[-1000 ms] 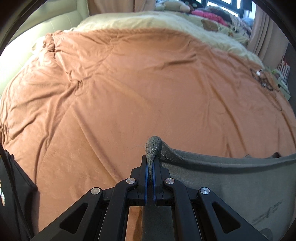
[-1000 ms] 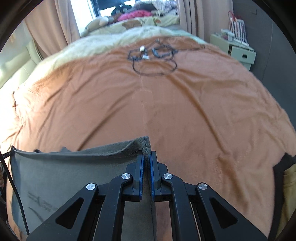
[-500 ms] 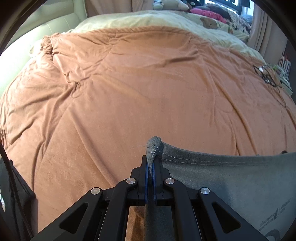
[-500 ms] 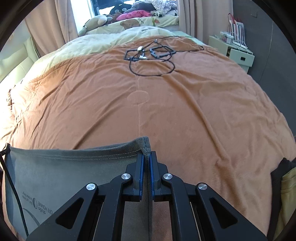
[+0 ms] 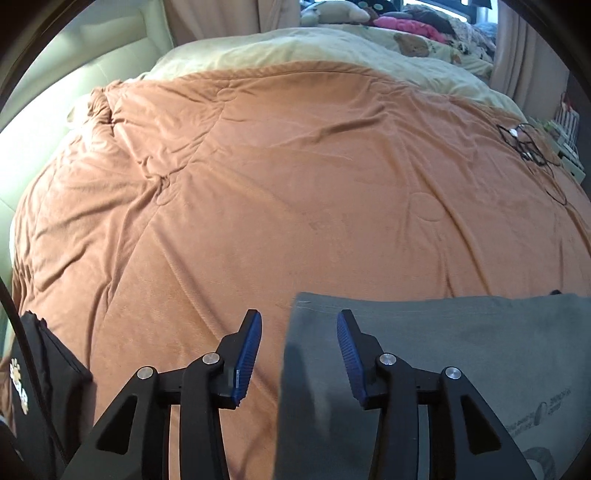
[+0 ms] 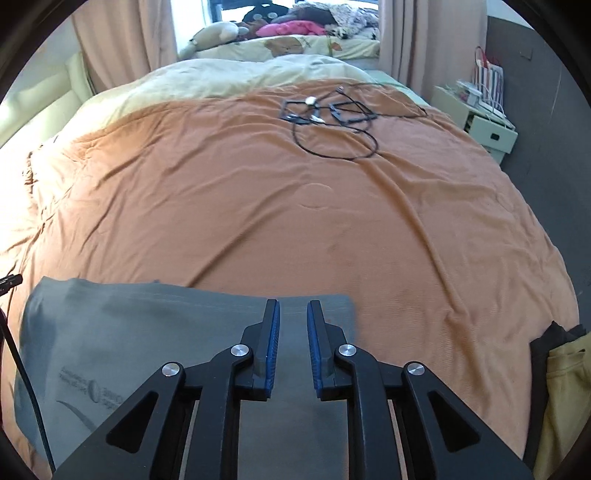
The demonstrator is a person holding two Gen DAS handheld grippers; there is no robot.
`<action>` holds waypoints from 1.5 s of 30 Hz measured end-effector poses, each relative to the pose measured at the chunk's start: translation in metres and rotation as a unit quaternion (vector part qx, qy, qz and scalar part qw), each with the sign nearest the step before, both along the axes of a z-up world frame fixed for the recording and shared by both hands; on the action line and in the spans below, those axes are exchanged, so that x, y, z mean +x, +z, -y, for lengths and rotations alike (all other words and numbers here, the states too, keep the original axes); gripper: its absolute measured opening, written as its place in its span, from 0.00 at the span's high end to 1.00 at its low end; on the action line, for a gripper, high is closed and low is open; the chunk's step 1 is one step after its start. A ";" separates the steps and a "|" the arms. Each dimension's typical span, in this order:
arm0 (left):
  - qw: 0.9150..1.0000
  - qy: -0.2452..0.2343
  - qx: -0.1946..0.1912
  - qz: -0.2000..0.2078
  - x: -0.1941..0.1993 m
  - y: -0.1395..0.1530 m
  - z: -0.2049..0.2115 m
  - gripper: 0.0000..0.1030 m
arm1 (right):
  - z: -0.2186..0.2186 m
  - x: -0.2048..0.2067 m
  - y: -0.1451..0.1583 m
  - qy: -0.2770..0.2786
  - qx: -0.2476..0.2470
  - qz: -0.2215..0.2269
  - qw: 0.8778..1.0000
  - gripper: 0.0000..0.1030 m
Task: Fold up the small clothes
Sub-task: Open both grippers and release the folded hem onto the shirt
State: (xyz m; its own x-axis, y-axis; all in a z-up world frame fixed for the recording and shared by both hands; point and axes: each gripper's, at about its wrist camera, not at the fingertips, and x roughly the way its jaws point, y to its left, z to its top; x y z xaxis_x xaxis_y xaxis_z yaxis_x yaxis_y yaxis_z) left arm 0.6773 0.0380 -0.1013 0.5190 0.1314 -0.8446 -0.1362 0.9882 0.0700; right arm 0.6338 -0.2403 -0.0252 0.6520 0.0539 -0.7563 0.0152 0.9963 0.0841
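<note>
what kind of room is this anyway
Most likely a bedroom in a home. A wide bed under an orange-brown blanket fills the view, soft toys and bedding are piled by the curtained window, and a grey garment lies on the blanket for folding.

R gripper hangs over the grey T-shirt, jaws opening, blue pads clear of the cloth w/ its top hem showing between them. Shirt lies flat on the orange blanket. Black cables sit well apart, far end. Yellow garment at R edge.
</note>
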 end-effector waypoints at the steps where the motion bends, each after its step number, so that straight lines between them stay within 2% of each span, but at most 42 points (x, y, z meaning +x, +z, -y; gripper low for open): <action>1: 1.000 -0.005 -0.004 0.000 -0.001 0.002 0.004 0.56 | 0.000 0.000 0.000 0.002 0.004 0.000 1.000 0.88; 9: 0.996 -0.081 -0.026 -0.018 -0.009 -0.011 0.069 0.57 | -0.026 0.006 -0.023 0.046 0.040 -0.025 0.998 0.88; 14: 0.991 -0.118 -0.056 -0.022 -0.004 -0.024 0.106 0.71 | -0.053 0.019 -0.037 0.081 0.051 -0.040 0.995 0.88; 16: 0.990 -0.125 -0.063 -0.023 -0.001 -0.028 0.116 0.82 | -0.062 0.027 -0.042 0.095 0.047 -0.047 0.993 0.88; 21: 0.986 -0.146 -0.069 -0.039 0.014 -0.048 0.138 0.88 | -0.079 0.056 -0.059 0.106 0.030 -0.064 0.992 0.88; 26: 0.988 -0.139 -0.054 -0.051 0.030 -0.068 0.148 0.90 | -0.083 0.086 -0.071 0.087 0.021 -0.071 0.993 0.91; 30: 0.990 -0.122 -0.056 -0.033 0.042 -0.070 0.146 0.90 | -0.084 0.108 -0.085 0.076 0.024 -0.077 0.994 0.91; 37: 0.992 -0.114 -0.052 -0.019 0.048 -0.073 0.144 0.87 | -0.094 0.111 -0.089 0.062 0.006 -0.065 0.996 0.94; 40: 0.993 -0.107 -0.042 -0.021 0.045 -0.065 0.143 0.87 | -0.095 0.099 -0.077 0.063 0.006 -0.061 0.996 0.90; 43: 0.993 -0.112 -0.034 -0.006 0.031 -0.053 0.134 0.87 | -0.086 0.084 -0.069 0.069 0.016 -0.065 0.995 0.87; 45: 0.994 -0.104 -0.028 -0.009 0.022 -0.048 0.122 0.87 | -0.077 0.073 -0.064 0.067 0.010 -0.066 0.995 0.74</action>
